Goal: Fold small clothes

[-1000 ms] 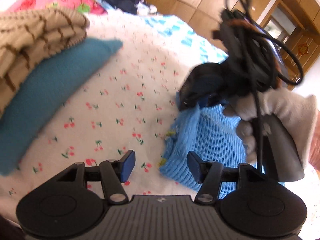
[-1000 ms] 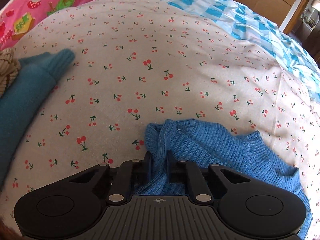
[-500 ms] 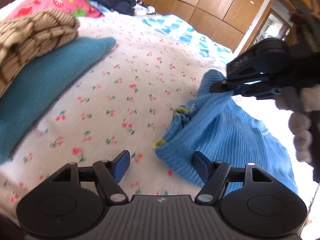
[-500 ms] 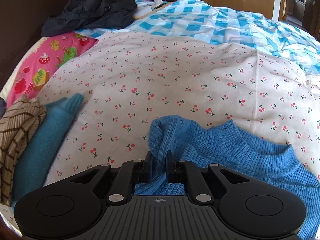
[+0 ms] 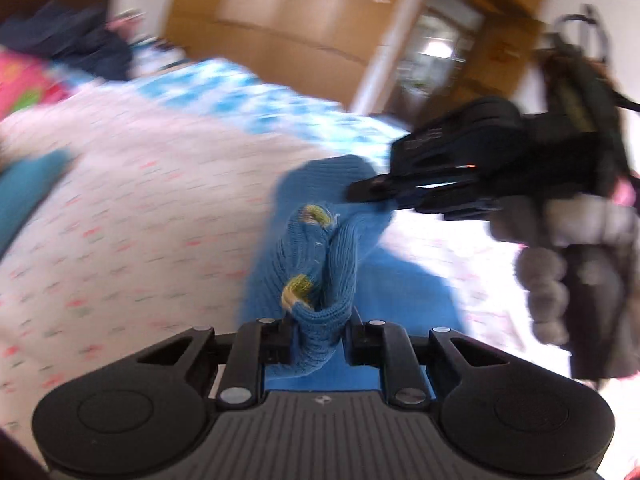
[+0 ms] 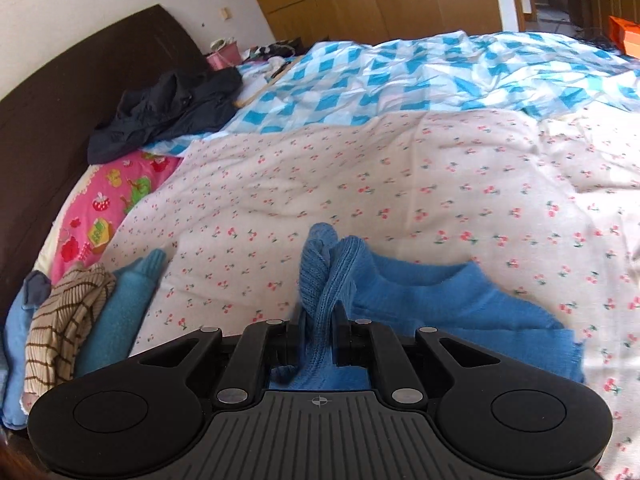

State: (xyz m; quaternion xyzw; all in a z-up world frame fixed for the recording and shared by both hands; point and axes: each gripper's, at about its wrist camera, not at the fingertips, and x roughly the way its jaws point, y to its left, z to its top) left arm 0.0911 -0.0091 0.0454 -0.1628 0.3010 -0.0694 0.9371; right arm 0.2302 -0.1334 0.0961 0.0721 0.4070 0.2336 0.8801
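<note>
Both tongs now lift the blue sweater [image 6: 400, 292] off the bed [image 6: 400, 184]: left tongs [image 5: 318, 336] have just closed on its hem, right tongs [image 6: 316, 340] stay clamped on another bunch. Folding remains undone.

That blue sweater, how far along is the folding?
Done: a stack of folded clothes sits at the bed's left. In hand: left claw has just closed on the blue sweater; right claw grips it too. Left: the sweater is bunched, not yet folded.
</note>
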